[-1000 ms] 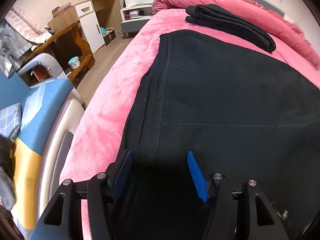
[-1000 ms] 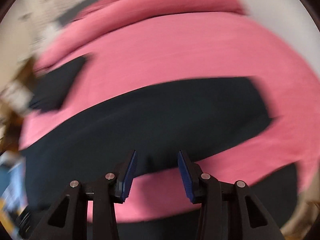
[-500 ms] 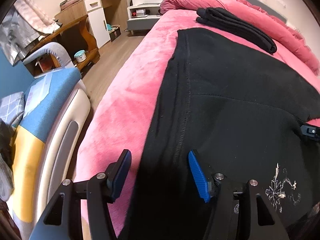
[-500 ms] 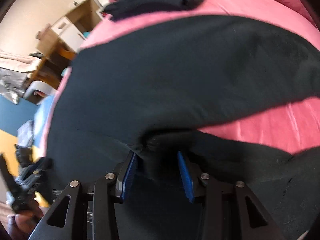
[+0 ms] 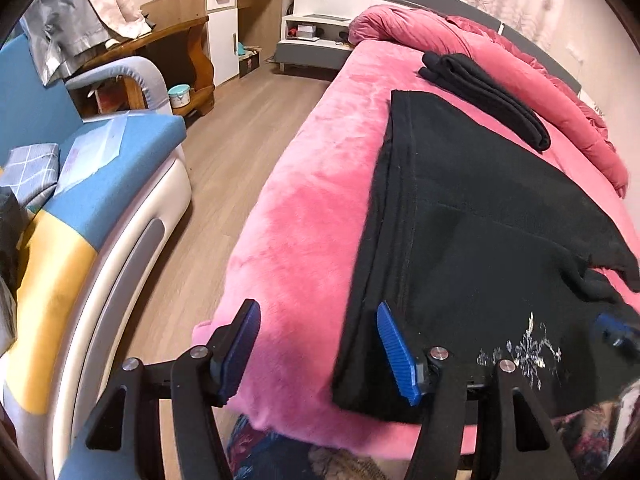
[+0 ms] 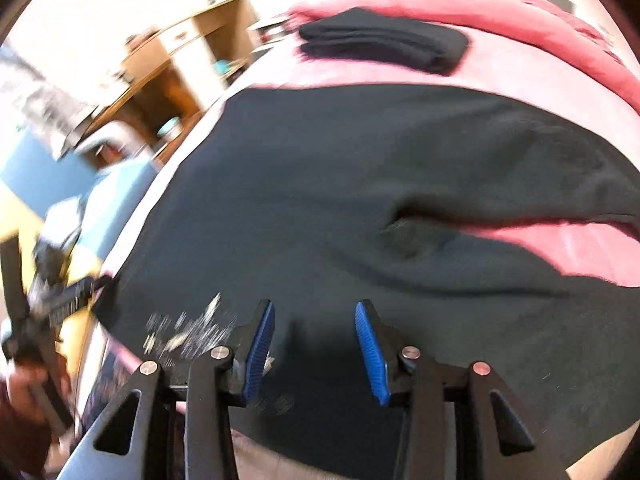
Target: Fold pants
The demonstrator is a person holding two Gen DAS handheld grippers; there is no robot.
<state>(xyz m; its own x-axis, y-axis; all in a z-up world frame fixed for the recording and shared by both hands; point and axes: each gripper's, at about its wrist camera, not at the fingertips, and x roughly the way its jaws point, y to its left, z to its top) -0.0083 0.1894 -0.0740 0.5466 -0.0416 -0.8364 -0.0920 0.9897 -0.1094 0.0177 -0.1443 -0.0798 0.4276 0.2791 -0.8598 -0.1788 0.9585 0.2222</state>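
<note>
The black pants [image 5: 480,240] lie spread flat on the pink bed [image 5: 304,240], waistband end at the near edge. Left tongs [image 5: 316,344] are released, hanging over the pants' outer seam with nothing between the pads. Right tongs [image 6: 316,352] are released too, above the waist fabric. For a clean fold, pinch both layers at the waistband corners, lift evenly, and keep the seams aligned.

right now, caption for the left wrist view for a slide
Open left gripper at the edge of black pants spread on a pink bed, folded black garment beyond.
</note>
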